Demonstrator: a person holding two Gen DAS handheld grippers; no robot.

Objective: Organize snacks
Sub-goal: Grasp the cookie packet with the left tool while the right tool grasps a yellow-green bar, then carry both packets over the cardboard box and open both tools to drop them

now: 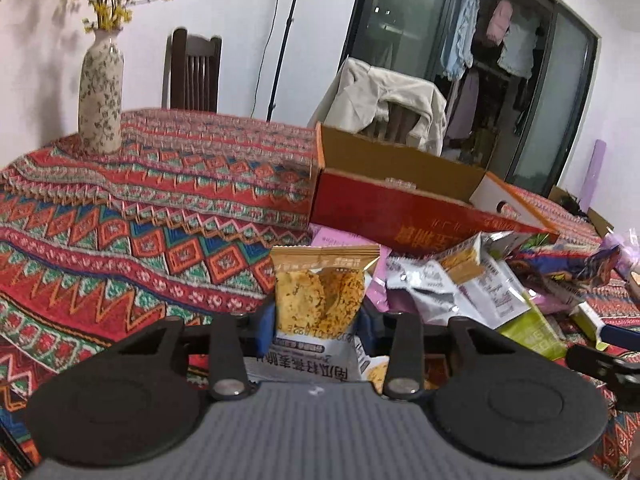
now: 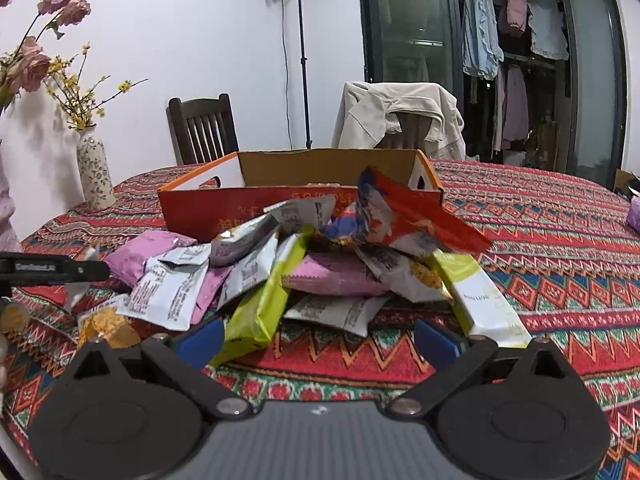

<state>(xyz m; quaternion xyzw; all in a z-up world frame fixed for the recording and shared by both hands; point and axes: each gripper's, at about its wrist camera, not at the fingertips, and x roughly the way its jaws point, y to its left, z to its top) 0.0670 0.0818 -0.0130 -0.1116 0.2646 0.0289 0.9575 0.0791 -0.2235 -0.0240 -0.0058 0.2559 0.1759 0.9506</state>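
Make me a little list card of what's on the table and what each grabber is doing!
table: patterned cloth
box: open cardboard box, behind the snack pile
snacks: loose packets in a pile in front of the box
left gripper: shut on a cracker packet
right gripper: open, holding nothing; a green packet lies by its left finger
vase: flowered vase at the far left

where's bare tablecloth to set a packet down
Free: the tablecloth between the vase and the cardboard box, and the stretch right of the box. Crowded: the snack pile before the box.
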